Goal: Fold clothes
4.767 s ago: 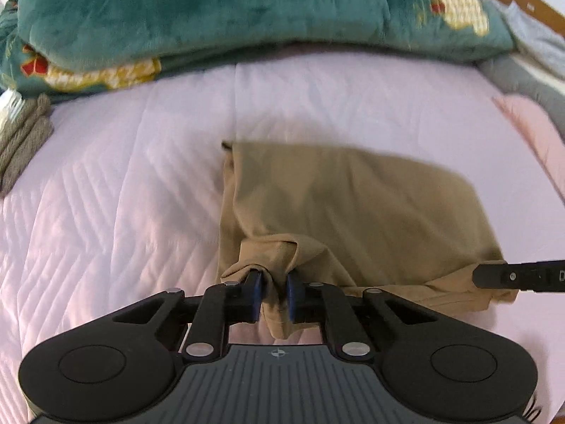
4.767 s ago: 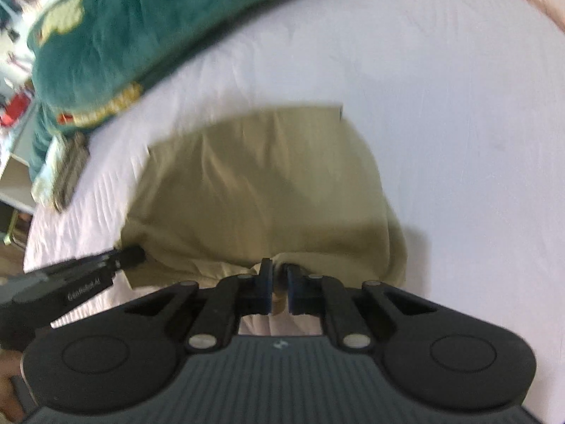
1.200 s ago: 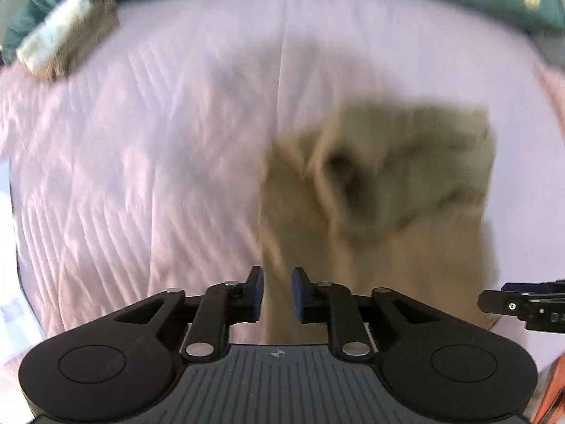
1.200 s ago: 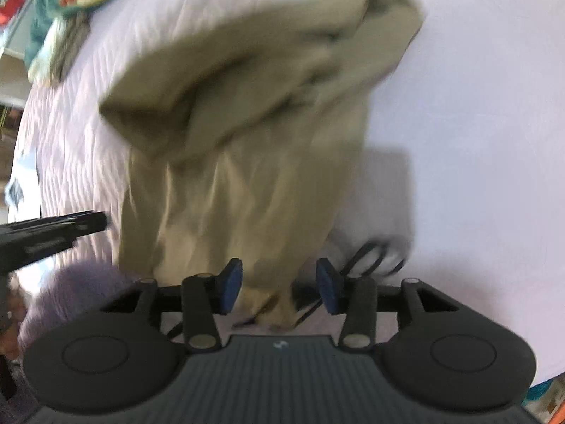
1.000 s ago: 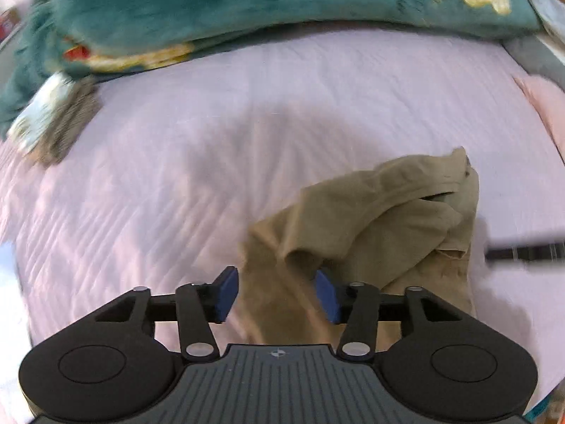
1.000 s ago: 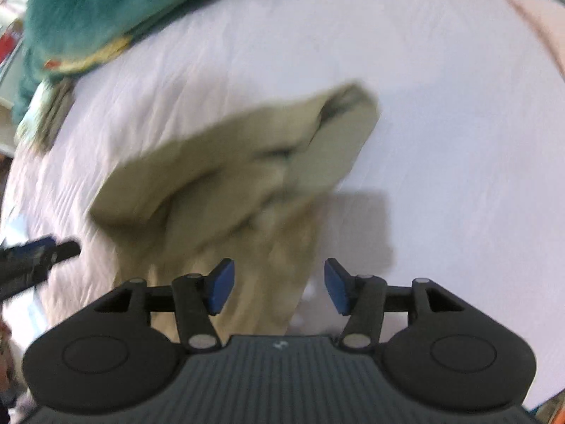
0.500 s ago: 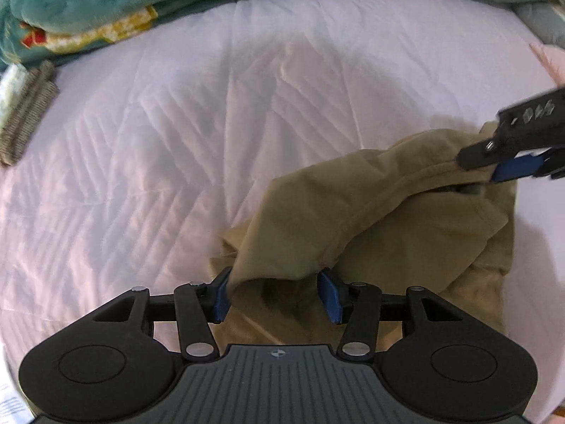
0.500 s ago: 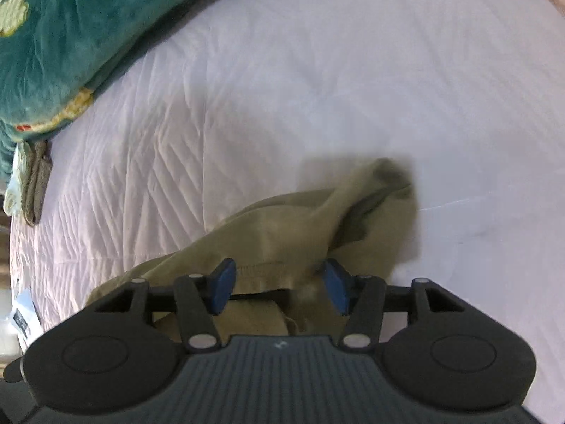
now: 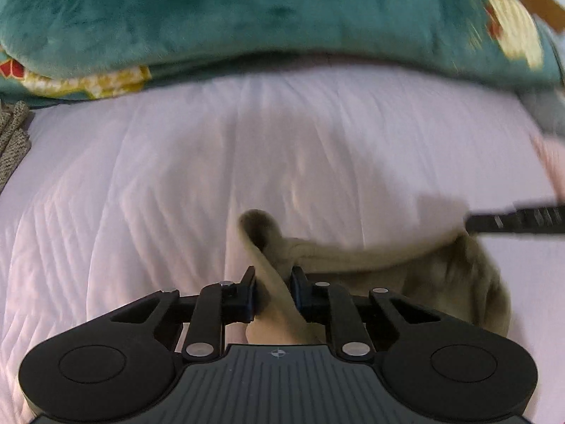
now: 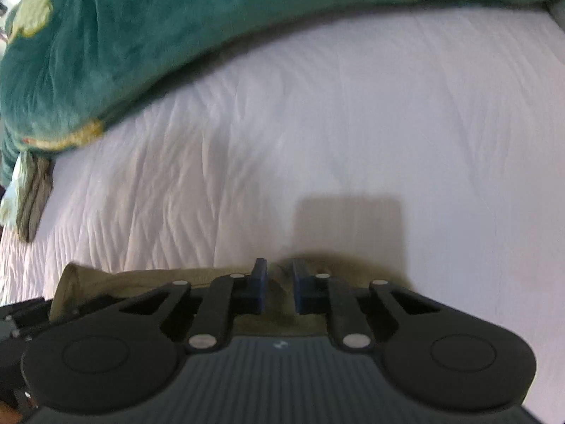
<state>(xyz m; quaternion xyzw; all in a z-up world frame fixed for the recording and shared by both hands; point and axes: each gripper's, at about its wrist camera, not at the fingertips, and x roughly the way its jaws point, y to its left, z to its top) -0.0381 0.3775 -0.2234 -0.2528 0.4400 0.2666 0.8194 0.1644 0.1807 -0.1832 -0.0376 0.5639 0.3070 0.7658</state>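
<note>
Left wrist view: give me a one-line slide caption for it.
Left tool closing on a fold of the olive garment on the pink quilted bedspread; right tool at its far edge, teal blanket behind.

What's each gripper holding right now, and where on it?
Both close on the olive garment: left gripper on a bunched fold at one end, right gripper on the other.

2 wrist fisheyes, close, steeply down over quilt (image 9: 176, 183), sharing teal blanket (image 10: 141, 35) beyond
</note>
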